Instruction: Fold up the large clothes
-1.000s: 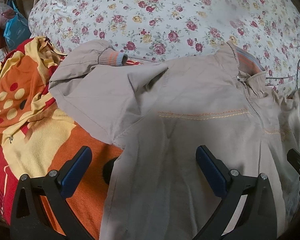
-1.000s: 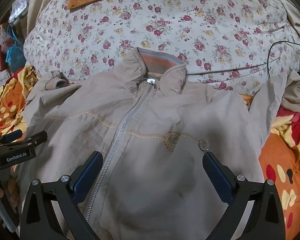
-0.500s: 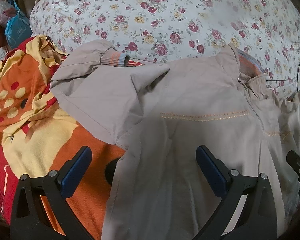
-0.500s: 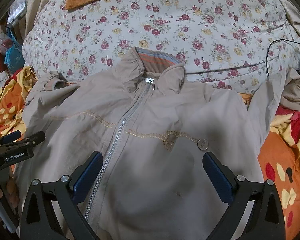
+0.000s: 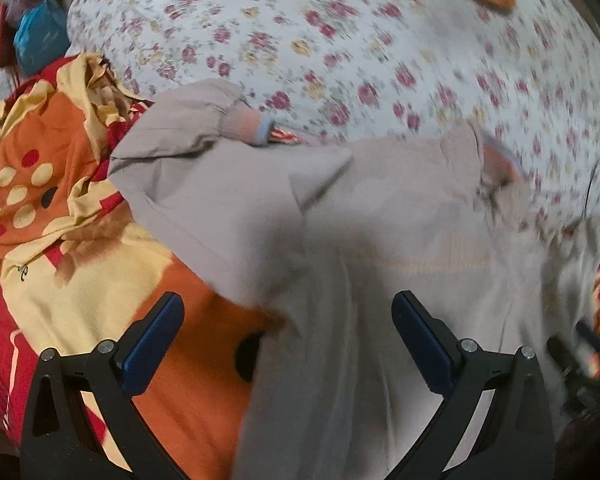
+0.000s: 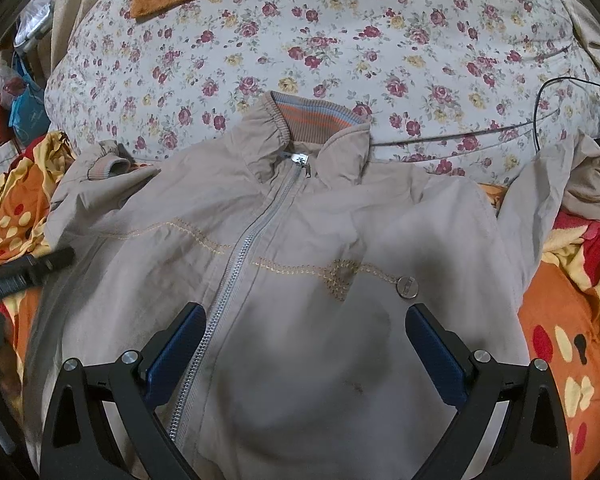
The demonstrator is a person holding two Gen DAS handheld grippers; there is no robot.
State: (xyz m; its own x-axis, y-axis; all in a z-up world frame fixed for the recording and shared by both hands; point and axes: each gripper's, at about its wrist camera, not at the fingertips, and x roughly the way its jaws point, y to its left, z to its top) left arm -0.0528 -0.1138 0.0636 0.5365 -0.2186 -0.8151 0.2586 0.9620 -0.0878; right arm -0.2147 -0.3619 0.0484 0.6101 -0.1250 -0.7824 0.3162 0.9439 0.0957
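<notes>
Beige jacket (image 6: 300,280) was laid flat, zipped, front-up on the bed (image 6: 340,40) for folding; left hand-held gripper (image 5: 288,336) and right hand-held gripper (image 6: 304,344) were held apart, empty, above it.

Floral quilt (image 6: 340,40) over orange patterned blanket (image 5: 60,280); cluttered bags (image 6: 24,108) at left edge.
</notes>
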